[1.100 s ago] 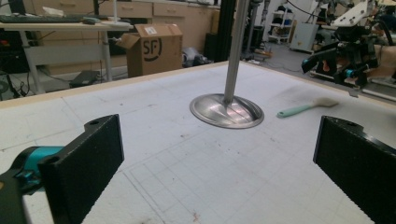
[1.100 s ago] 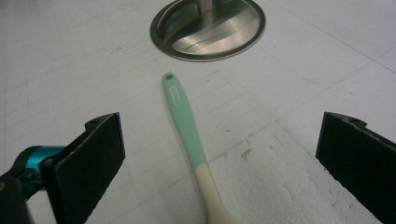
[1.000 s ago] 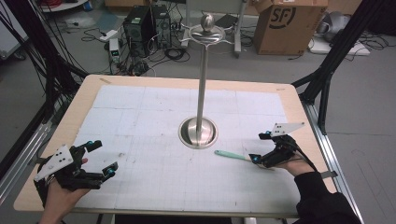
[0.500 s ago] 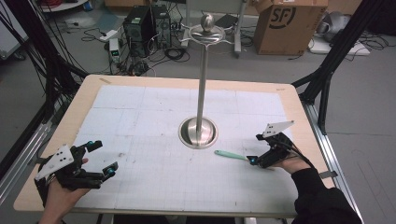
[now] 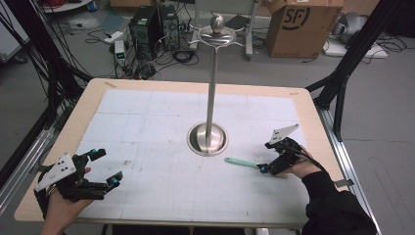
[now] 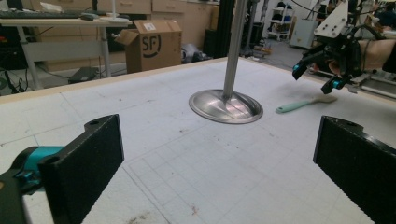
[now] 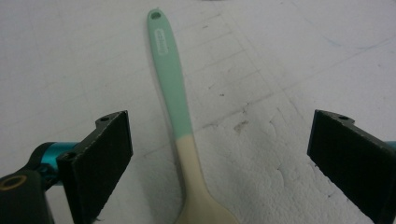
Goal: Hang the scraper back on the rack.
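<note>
Left gripper (image 5: 105,166) sits at the near-left corner of the surface (image 5: 147,117), held in the person's left hand (image 5: 58,205). Jaws wide apart, nothing between them, pointing toward the middle of the surface. Grey plate on top of it.

Centre: metal stand (image 5: 209,98), round base flat on the white gridded mat, thin pole straight up, small dish and knob at the top. In the left gripper view the stand (image 6: 226,100) is ahead of the open jaws, well apart from them.

Just right of the base, not touching it: a spoon (image 5: 241,163) lying flat on the mat, mint-green handle toward the stand, cream end toward the right gripper. In the left gripper view the spoon (image 6: 303,103) lies beyond the base, under the other gripper.

Right gripper (image 5: 266,168) is low over the cream end of the spoon, held in the right hand (image 5: 301,169), dark sleeve behind it. In the right gripper view the spoon (image 7: 175,102) runs up the middle between the two jaws; jaws spread wide, neither pad touching it. Hanging hole at the far tip of the green handle. Spoon bowl cut off at the bottom edge of that view.

Floor behind: cardboard box (image 5: 298,27), computer tower (image 5: 147,24), loose cables.
</note>
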`<act>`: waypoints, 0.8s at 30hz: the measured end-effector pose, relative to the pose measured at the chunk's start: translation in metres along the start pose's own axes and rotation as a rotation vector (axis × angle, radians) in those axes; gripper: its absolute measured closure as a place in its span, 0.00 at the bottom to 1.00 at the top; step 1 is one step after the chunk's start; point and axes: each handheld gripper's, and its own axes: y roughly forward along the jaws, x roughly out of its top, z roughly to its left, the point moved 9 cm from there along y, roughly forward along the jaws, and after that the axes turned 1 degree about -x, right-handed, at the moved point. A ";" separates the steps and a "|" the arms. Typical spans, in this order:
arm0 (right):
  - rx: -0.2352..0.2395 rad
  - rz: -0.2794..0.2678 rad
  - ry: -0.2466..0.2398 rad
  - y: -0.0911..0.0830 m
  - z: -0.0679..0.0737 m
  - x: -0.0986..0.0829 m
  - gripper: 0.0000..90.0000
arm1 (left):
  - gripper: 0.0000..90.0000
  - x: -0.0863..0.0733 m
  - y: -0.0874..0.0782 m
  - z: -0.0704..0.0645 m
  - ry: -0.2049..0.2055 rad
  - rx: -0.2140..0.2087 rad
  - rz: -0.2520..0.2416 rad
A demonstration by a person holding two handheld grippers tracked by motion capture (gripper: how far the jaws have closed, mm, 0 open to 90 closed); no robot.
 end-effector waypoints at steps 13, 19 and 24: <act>0.036 0.196 -0.106 0.017 0.007 0.002 0.33 | 0.02 -0.002 -0.001 0.000 0.000 0.006 0.009; 0.044 0.257 -0.145 0.020 0.010 0.003 0.44 | 0.02 -0.001 -0.001 -0.001 0.000 0.004 0.003; 0.042 0.334 -0.210 0.020 0.011 0.003 0.58 | 0.03 0.001 -0.002 -0.004 0.004 -0.010 -0.009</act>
